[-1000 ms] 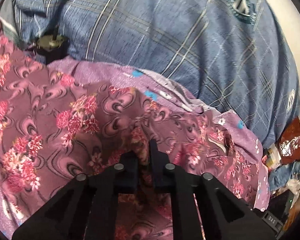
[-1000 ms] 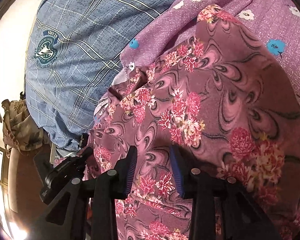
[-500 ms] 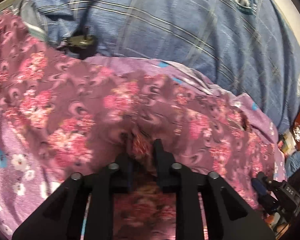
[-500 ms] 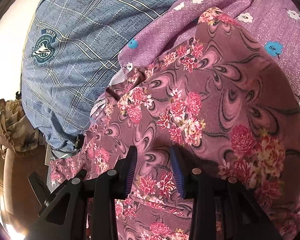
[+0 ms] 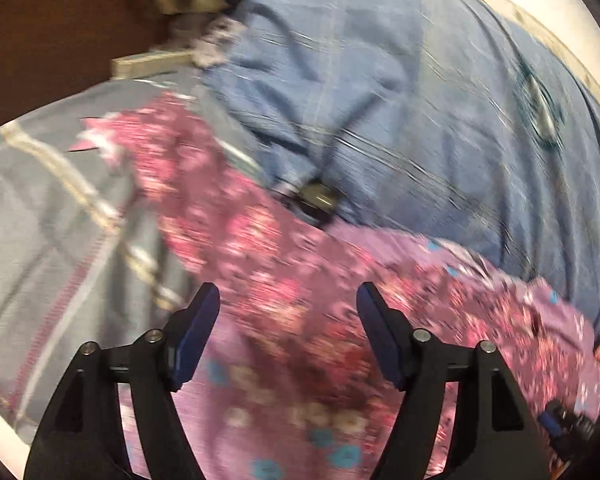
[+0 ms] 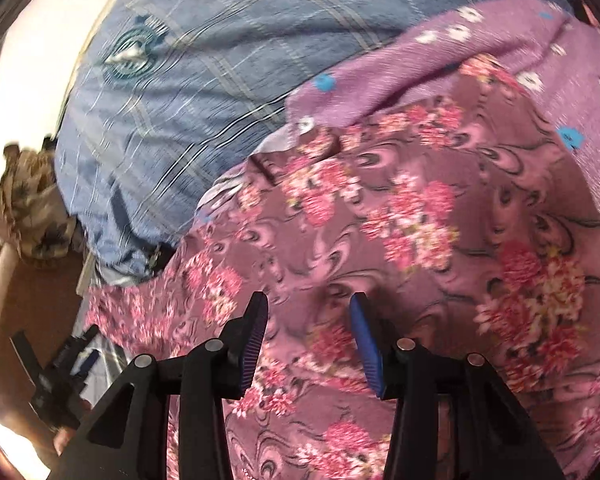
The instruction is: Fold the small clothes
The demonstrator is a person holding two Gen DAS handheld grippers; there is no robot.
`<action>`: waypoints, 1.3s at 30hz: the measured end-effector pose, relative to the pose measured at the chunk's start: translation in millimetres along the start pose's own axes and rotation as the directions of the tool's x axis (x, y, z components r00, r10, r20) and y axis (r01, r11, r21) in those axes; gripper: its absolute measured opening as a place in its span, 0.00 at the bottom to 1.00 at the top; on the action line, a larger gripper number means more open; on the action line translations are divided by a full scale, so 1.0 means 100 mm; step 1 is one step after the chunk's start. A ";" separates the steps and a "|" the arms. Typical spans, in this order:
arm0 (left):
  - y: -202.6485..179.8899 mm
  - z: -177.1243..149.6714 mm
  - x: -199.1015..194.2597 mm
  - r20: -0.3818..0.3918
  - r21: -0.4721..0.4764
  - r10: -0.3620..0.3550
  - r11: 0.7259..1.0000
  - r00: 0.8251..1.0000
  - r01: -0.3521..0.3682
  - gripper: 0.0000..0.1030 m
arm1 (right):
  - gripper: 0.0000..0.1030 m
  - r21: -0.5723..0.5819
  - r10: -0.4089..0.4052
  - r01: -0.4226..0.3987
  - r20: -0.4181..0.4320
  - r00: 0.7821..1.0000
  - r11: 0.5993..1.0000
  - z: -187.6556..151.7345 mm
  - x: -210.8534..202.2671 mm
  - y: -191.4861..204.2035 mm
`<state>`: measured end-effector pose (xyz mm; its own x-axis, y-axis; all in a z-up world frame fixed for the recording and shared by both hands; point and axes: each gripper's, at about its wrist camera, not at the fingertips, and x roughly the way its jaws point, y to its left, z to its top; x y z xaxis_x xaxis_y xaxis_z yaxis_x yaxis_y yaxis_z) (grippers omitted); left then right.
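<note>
A maroon floral garment (image 5: 300,280) lies spread over a lilac cloth with blue and white flowers (image 5: 260,420) on a bed. My left gripper (image 5: 288,308) hovers above the garment's left part. Its jaws are opening wide and no cloth is pinched between them; this view is blurred. In the right wrist view the same floral garment (image 6: 420,240) fills the middle. My right gripper (image 6: 308,320) stands just over it with its jaws opening, and the pads do not press on the cloth. The left gripper (image 6: 60,376) shows at the lower left, off the garment's edge.
A blue plaid bedcover (image 5: 420,100) bulges behind the garment, with a small dark object (image 5: 316,200) at its edge. A grey checked sheet (image 5: 40,220) lies to the left and brown wooden furniture (image 5: 60,20) beyond it. A patterned bundle (image 6: 32,208) sits past the bed's corner.
The left gripper let go of the fold of floral cloth it pinched, opened wide, and drew up and away toward the left. The right gripper's jaws widened a little.
</note>
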<state>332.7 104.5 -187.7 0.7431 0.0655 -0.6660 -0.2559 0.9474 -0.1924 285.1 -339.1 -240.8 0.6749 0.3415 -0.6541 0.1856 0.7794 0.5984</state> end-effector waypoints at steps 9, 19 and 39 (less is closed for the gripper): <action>0.88 0.33 0.27 0.010 -0.211 0.067 0.975 0.998 -0.063 0.70 | 0.44 -0.175 -0.026 0.027 0.008 1.000 0.984 -0.17 0.07 0.31; 1.19 0.59 0.69 -0.013 -0.327 -0.090 0.941 0.996 0.081 0.70 | 0.44 -0.164 -0.021 0.019 -0.010 1.000 0.986 -0.14 0.17 0.29; 1.13 0.92 1.08 0.012 -0.331 -0.044 0.942 0.999 0.045 0.02 | 0.31 -0.162 -0.005 0.002 -0.023 1.000 0.987 -0.11 0.19 0.28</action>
<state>440.5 247.3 -215.3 0.7607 0.0273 -0.6485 -0.4122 0.7920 -0.4503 295.0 -304.9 -241.3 0.6576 0.3490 -0.6677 0.0684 0.8549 0.5143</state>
